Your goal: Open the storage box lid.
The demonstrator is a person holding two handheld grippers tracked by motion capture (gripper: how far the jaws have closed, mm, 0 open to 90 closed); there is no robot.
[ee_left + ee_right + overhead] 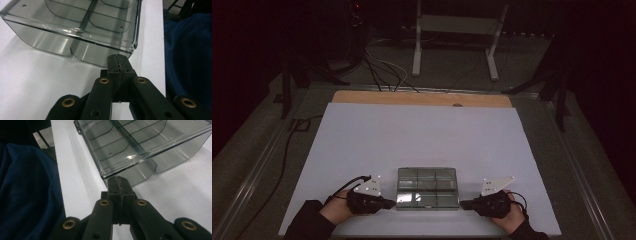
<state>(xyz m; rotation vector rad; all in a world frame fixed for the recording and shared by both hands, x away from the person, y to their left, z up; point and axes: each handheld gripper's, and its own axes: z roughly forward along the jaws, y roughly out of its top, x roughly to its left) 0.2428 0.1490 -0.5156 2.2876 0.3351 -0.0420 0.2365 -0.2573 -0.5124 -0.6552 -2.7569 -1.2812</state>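
Clear box (427, 187), blue cloth (187, 57) beside table

Place: a dim lab or recording studio.
Work surface: a white board (422, 140) laid over a wooden tabletop (422, 98), middle of the frame.
Floor: grey carpet with loose cables (382, 67) trailing at upper left.
Background: a white metal stand (457, 30) at top centre, dark tripod legs (557, 87) at right.

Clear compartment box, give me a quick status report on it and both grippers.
Left gripper shut, empty, at the clear compartment box left side. Right gripper shut, empty, at its right side. Box flat on the white table, nothing between.
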